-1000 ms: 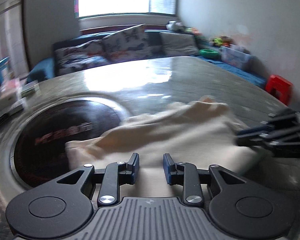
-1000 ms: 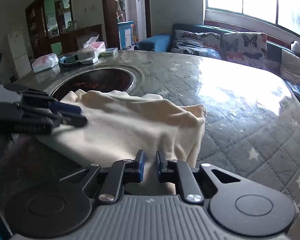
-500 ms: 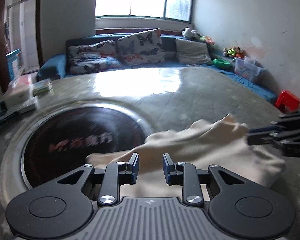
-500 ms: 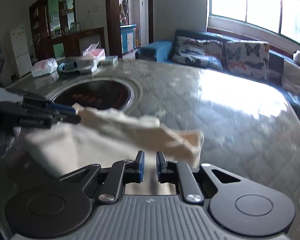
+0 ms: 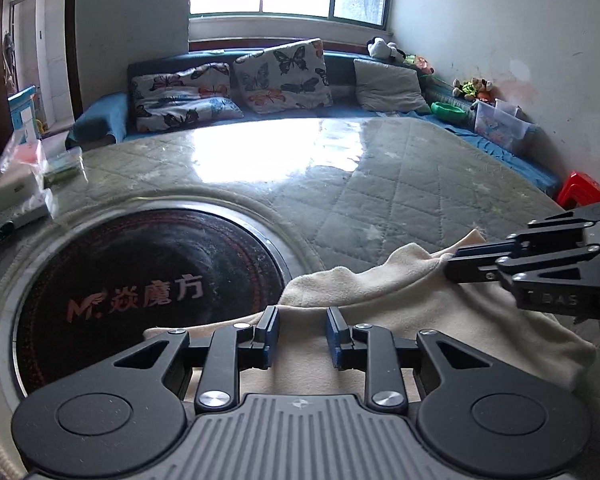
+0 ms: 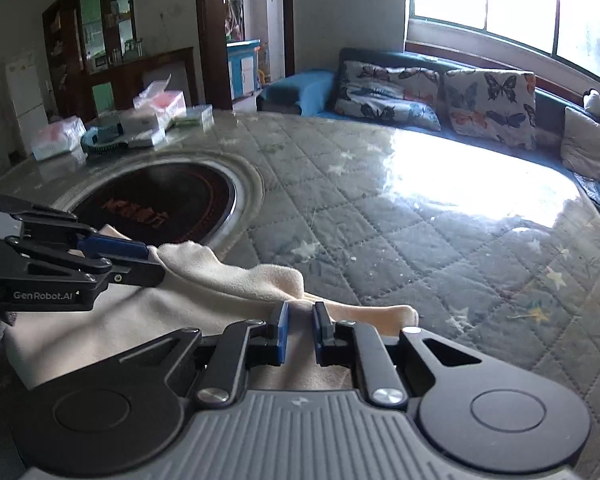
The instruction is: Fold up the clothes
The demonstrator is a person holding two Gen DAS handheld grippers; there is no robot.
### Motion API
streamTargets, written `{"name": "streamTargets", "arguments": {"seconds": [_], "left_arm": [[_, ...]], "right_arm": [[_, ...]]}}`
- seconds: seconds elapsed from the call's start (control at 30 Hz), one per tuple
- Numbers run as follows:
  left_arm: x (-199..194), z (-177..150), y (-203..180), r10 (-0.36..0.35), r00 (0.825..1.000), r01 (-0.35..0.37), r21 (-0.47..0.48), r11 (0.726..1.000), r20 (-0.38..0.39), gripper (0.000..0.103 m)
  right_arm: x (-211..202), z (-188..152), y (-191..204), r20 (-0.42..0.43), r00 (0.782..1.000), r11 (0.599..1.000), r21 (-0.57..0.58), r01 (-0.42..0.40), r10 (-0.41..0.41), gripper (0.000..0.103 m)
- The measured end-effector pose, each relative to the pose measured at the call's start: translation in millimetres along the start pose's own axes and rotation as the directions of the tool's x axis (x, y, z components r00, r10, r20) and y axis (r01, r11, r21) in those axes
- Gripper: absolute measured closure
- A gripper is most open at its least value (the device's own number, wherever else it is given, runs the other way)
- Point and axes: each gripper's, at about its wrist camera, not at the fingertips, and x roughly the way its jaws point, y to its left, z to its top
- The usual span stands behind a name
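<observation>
A cream garment [image 5: 400,304] lies bunched at the near edge of the quilt-covered table [image 5: 380,200]. My left gripper [image 5: 300,330] is shut on a thick fold of its near hem, and cloth fills the gap between the blue pads. In the right wrist view the left gripper [image 6: 152,266] comes in from the left and pinches the garment [image 6: 204,280] at a raised corner. My right gripper [image 6: 300,318] is shut on the hem further along. The left wrist view shows the right gripper [image 5: 448,266] clamped on the far right corner.
A round black hotplate [image 5: 140,280] with red lettering is set into the table beside the garment. Boxes and plastic packets [image 6: 148,120] stand at the table's far corner. Behind the table runs a blue sofa with butterfly cushions [image 5: 280,76]. A red stool [image 5: 584,192] stands at the right.
Both grippers have drawn the garment back toward the near table edge. It has slid off the black hotplate, which now shows almost whole. The cloth looks more bunched.
</observation>
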Motion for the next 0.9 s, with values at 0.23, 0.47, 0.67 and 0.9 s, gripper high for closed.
{"name": "streamTargets", "arguments": {"seconds": [0.23, 0.47, 0.67, 0.9], "left_arm": [[-45.6, -18.8, -2.9, -0.03, 0.998, 0.028, 0.04, 0.999, 0.049, 0.075], [-78.9, -50.7, -25.3, -0.071, 0.995, 0.063, 0.105, 0.992, 0.075, 0.075], [-69.8, -67.6, -30.2, -0.065, 0.996, 0.057, 0.132, 0.99, 0.059, 0.074], [-77.5, -65.7, -24.8, -0.07, 0.994, 0.061, 0.108, 0.992, 0.086, 0.074]], "right_arm": [[-46.4, -11.5, 32.8, 0.029, 0.997, 0.991, -0.114, -0.072, 0.076, 0.091], [-70.9, -39.7, 69.2, 0.027, 0.992, 0.975, -0.193, -0.112, 0.12, 0.091], [-68.9, -56.6, 80.5, 0.011, 0.995, 0.978, -0.184, -0.094, 0.098, 0.091], [-80.6, -57.1, 80.1, 0.051, 0.996, 0.98, -0.187, -0.068, 0.079, 0.091]]}}
